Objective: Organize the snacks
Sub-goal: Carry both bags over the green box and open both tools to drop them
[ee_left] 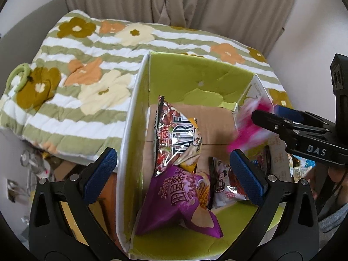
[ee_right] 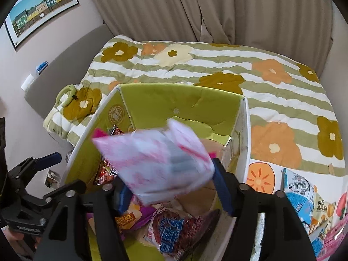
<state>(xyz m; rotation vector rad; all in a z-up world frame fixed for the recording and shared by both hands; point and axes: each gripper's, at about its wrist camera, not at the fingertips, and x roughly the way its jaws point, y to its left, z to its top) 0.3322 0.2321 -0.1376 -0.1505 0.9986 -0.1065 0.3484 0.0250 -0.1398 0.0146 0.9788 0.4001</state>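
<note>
Above the green box, a blurred pink-and-white snack bag tilts.

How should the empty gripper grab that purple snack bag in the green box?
Pinch the purple bag by its flat upper edge, coming straight down from above. It leans in the green box, whose tall walls block the sides, and the open left gripper hangs right over it.

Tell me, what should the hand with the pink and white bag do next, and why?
Probably lower it a little and let go. The right gripper holds the pink and white bag over the open green box, where the purple packet and other snacks already lie. The left gripper is open and holds nothing.
</note>
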